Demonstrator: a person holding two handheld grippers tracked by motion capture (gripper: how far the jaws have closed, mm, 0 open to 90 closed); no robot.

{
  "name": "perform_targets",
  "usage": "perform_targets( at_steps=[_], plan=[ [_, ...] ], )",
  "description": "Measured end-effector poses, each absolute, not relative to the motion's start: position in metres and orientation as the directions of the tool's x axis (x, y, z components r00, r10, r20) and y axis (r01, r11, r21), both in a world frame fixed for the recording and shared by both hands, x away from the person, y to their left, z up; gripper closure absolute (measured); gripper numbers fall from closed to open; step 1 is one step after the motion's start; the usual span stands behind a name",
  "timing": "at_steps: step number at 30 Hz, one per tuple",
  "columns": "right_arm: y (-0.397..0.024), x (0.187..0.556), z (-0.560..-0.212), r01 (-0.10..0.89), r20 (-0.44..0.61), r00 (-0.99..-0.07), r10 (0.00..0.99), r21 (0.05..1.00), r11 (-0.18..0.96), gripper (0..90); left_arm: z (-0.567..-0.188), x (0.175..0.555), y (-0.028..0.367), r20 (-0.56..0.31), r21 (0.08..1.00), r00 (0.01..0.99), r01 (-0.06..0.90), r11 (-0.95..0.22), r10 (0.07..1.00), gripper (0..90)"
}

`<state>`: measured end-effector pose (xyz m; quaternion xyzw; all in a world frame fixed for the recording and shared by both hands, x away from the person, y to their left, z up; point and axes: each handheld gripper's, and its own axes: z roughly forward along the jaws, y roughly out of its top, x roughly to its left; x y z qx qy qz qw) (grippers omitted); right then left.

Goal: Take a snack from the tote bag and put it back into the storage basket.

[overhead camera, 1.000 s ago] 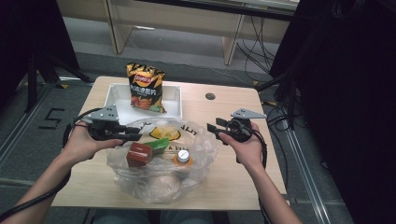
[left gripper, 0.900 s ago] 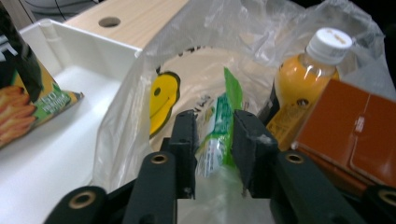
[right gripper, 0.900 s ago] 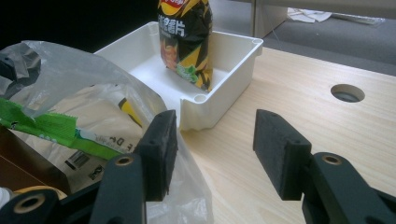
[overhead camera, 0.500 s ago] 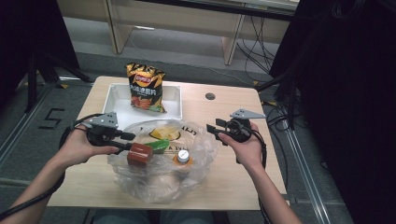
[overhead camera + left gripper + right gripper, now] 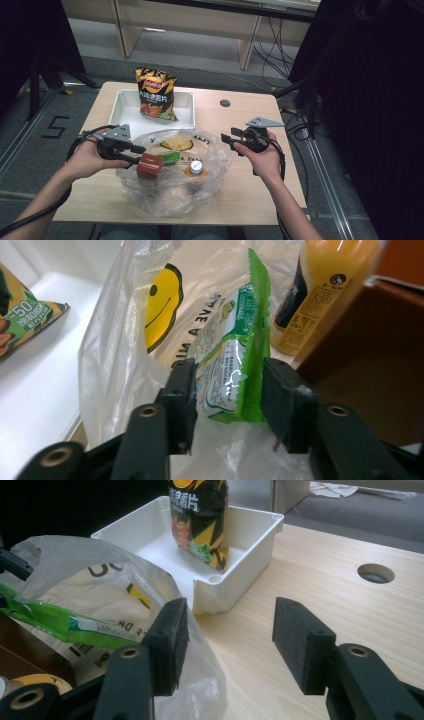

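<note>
A clear plastic bag [image 5: 175, 197] with a yellow smiley lies open on the table. In it are a red-brown box [image 5: 149, 166], a green snack packet [image 5: 170, 157] and an orange bottle [image 5: 195, 167] with a white cap. My left gripper [image 5: 142, 156] points into the bag's left side. Its jaws widened and have just closed a little. In the left gripper view the green packet [image 5: 230, 355] lies between the pads [image 5: 182, 390] with no squeeze showing, and the box [image 5: 370, 340] sits just right of them. My right gripper [image 5: 226, 140] is open by the bag's right rim, nothing between its jaws.
A white tray [image 5: 120, 107] stands behind the bag with a chips bag [image 5: 156, 95] leaning in it. A round hole [image 5: 225, 103] is in the tabletop at the back right. Bare wood [image 5: 320, 580] lies ahead of the right gripper.
My left gripper drew back to the left, off the red-brown box, and its jaws stand wider. The box, packet and bottle stay put. The right hand has not moved.
</note>
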<state>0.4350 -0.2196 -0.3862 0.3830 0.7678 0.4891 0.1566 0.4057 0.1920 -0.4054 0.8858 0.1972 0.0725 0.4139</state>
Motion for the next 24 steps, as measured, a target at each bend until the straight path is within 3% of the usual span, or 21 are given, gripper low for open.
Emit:
perform_targets(
  at_steps=[3,6,12,15,24],
  plan=[
    [-0.219,0.435,-0.386,0.435,0.134,-0.658,0.741,0.871,0.229,49.0,-0.406,0.405,0.191,-0.027,0.760,0.919,0.274,-0.590,0.392,66.0],
    [-0.219,0.435,-0.386,0.435,0.132,-0.657,0.743,0.870,0.230,48.9,-0.405,0.404,0.189,-0.015,0.756,0.927,0.256,-0.602,0.375,84.8],
    [-0.220,0.436,-0.387,0.429,0.126,-0.660,0.741,0.873,0.233,48.8,-0.406,0.402,0.184,-0.027,0.737,0.940,0.248,-0.629,0.339,89.6],
    [-0.219,0.435,-0.387,0.443,0.147,-0.654,0.742,0.869,0.219,48.8,-0.403,0.404,0.187,-0.045,0.755,0.930,0.271,-0.597,0.366,89.9],
    [-0.221,0.435,-0.386,0.445,0.137,-0.654,0.744,0.865,0.232,48.8,-0.378,0.408,0.194,0.002,0.806,0.922,0.227,-0.546,0.387,90.0]
  ],
)
